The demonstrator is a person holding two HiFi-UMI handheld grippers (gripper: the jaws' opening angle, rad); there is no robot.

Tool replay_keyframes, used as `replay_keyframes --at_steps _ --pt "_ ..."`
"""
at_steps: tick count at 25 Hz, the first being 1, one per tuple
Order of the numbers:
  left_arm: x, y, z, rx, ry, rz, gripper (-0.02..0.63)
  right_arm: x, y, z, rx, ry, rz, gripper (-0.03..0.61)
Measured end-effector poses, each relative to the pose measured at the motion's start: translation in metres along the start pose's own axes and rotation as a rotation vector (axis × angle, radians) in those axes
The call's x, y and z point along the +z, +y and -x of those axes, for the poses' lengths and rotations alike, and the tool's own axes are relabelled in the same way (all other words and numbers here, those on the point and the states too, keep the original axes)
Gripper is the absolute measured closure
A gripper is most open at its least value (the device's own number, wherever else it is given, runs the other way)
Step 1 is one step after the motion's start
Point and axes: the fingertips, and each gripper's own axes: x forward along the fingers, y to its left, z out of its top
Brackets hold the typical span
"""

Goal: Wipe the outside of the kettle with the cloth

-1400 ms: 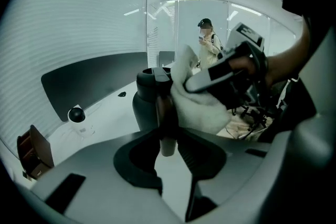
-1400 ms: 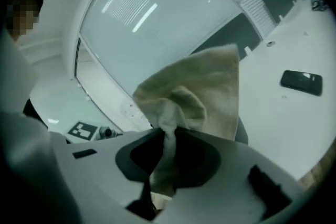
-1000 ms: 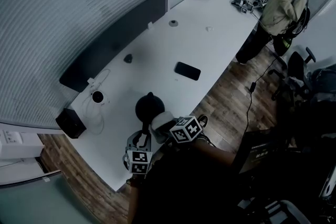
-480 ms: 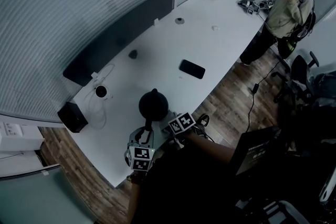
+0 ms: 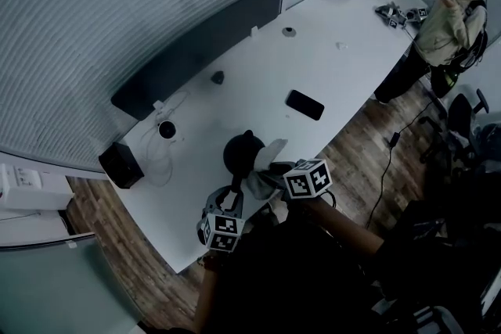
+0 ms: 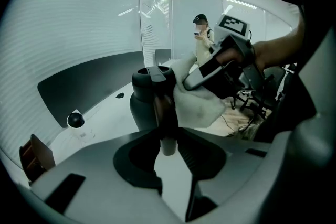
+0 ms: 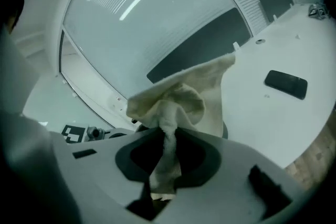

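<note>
**Left gripper [image 6: 167, 139] clamps the kettle handle, right gripper [image 7: 167, 147] pinches the cloth**

Your left gripper slants down toward the table [image 5: 337, 62]; its jaws are closed on the dark handle [image 6: 163, 107] of the kettle [image 5: 241, 152], and the handle stands upright between them. Your right arm comes in from the right side; that gripper also tips down a little, and its jaws squeeze a twisted bit of the cloth [image 7: 178, 102]; the rest of the cloth puffs out in front of the jaws.

Each gripper carries a cube [image 5: 307, 177] with black and white square marks; you can read no words on it.

The kettle is dark and round, with a small knob on its lid; it stands on the white table, close to the edge near you. The cloth is pale and crumpled; in the left gripper view it lies against the kettle's right side, up near the top.

A black phone [image 5: 304, 104] lies flat farther along the table, well apart from the kettle; a person [image 5: 450, 19] stands at the far end.
</note>
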Motion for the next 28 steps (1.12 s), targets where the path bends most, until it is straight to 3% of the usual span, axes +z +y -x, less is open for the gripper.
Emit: replay_keyframes --at_steps 7,14,17,20,24,26,28 --pt "-0.001 -0.001 -0.001 -0.001 0.024 -0.039 0.500 -0.037 -0.035 -0.006 -0.128 0.079 -0.053 0.523" --pt "0.000 -0.002 -0.001 -0.001 0.024 -0.044 0.502 -0.085 -0.107 -0.047 -0.296 0.256 -0.106 0.523" --pt "0.000 -0.001 -0.002 0.004 0.021 -0.054 0.502 -0.091 -0.121 -0.056 -0.315 0.287 -0.122 0.523" --pt "0.000 -0.002 -0.001 0.004 0.021 -0.055 0.500 -0.087 -0.119 -0.046 -0.268 0.218 -0.208 0.523" --pt "0.001 -0.002 -0.001 0.004 0.023 -0.058 0.500 -0.038 -0.079 0.006 -0.162 -0.084 -0.263 0.523" --pt "-0.002 0.000 -0.001 0.009 0.022 -0.059 0.500 -0.008 -0.043 0.018 -0.074 -0.180 -0.212 0.523" --pt "-0.002 0.001 0.000 0.012 0.020 -0.061 0.500 0.014 -0.017 0.015 -0.032 -0.208 -0.127 0.523"
